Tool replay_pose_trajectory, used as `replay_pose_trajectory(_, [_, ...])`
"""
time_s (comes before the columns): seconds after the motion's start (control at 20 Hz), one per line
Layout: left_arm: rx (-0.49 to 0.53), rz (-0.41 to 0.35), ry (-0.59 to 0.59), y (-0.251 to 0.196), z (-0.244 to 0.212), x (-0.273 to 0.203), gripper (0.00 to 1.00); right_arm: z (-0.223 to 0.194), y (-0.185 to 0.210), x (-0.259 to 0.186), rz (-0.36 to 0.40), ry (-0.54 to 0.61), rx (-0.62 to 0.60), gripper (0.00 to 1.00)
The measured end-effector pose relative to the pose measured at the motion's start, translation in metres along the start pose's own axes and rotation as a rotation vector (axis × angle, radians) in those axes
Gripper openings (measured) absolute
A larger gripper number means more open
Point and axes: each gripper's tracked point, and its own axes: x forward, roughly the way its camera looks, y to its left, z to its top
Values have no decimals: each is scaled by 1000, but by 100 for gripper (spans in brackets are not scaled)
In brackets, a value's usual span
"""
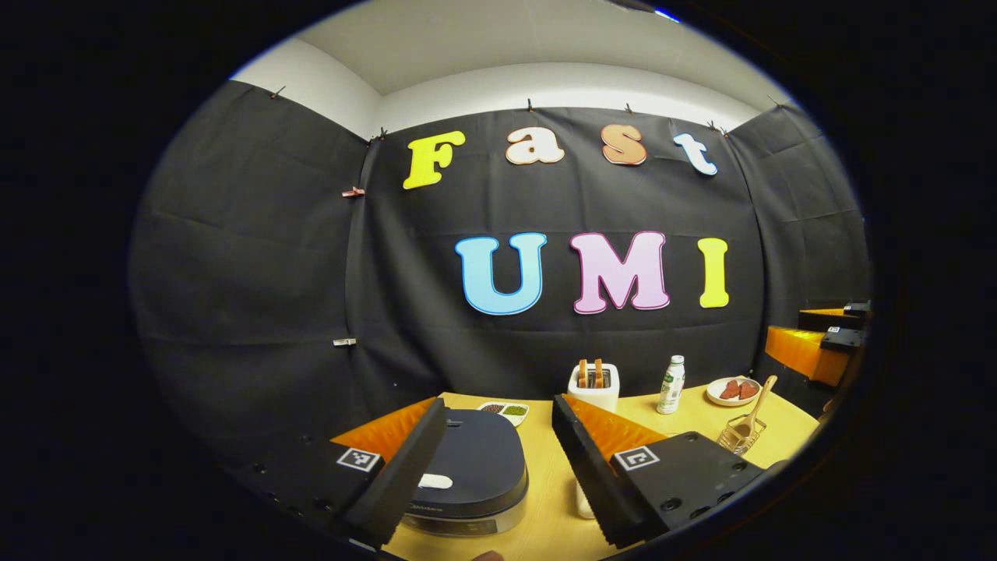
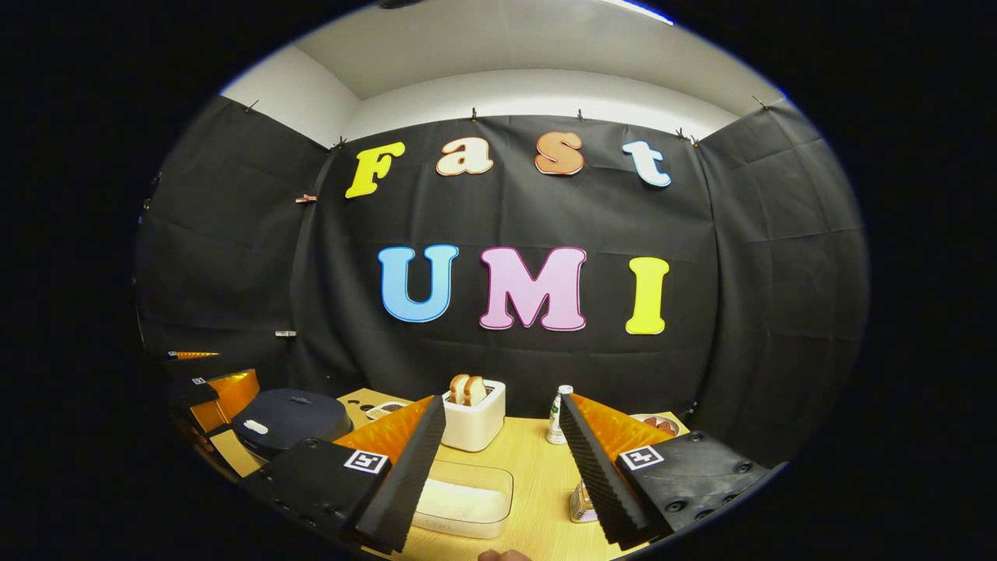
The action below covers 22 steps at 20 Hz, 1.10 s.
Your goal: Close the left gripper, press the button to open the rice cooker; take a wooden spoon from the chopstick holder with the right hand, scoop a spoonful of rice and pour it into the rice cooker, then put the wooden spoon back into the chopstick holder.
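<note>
In the left gripper view my left gripper (image 1: 498, 428) stands open above the dark rice cooker (image 1: 475, 467), whose lid is shut; its pale button (image 1: 435, 481) shows beside the left finger. A wooden spoon (image 1: 757, 405) leans in the wire chopstick holder (image 1: 740, 435) at the table's right. In the right gripper view my right gripper (image 2: 502, 425) is open over a clear box of rice (image 2: 461, 497). The rice cooker (image 2: 290, 419) sits at the left, with the left gripper (image 2: 204, 389) beside it. Part of the chopstick holder (image 2: 583, 502) shows by the right finger.
A white toaster (image 1: 594, 386) with bread stands at the back of the wooden table (image 1: 545, 499), with a small bottle (image 1: 671, 385), a plate of red food (image 1: 734, 389) and a little dish (image 1: 505, 410) nearby. The right gripper view has the toaster (image 2: 473, 421) and bottle (image 2: 556, 417).
</note>
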Motion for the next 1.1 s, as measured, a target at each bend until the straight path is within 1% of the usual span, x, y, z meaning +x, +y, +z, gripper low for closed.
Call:
replay_pose_trajectory(0.2, [-9,17,9,14,-7,6,92,0,-2,3,-13,-1,-7,93])
replay_pose_trajectory(0.45, [-13,25,48,30,-23,20,86,-3,-2,7,-34,4,-13,93])
replay_pose_trajectory(0.55, [-21,26,72,38,-31,28,77,-5,1,9,-39,13,-7,93])
replay_pose_trajectory(0.6, [-23,28,88,41,-36,31,71,-5,2,9,-43,15,-8,93])
replay_pose_trajectory(0.65, [-23,32,106,47,-44,33,69,-6,3,10,-44,18,-12,93])
replay_pose_trajectory(0.7, [-26,31,126,51,-51,37,58,-7,4,11,-45,22,-15,93])
replay_pose_trajectory(0.75, [-34,22,154,52,-61,39,53,-9,6,12,-45,27,-15,93])
replay_pose_trajectory(0.8, [-39,27,178,55,-68,42,43,-11,8,13,-41,31,-10,93])
replay_pose_trajectory(0.85, [-37,45,195,64,-76,44,37,-11,10,13,-40,34,-5,93])
replay_pose_trajectory(0.9, [-35,63,207,72,-81,47,26,-12,10,13,-42,36,-7,93])
replay_pose_trajectory(0.95, [-36,69,221,76,-87,48,23,-12,11,14,-41,37,-10,93])
replay_pose_trajectory(1.0, [-41,66,237,78,-93,50,17,-14,12,14,-41,39,-12,93])
replay_pose_trajectory(1.1, [-44,39,272,75,-104,53,12,-16,14,15,-39,46,-13,93])
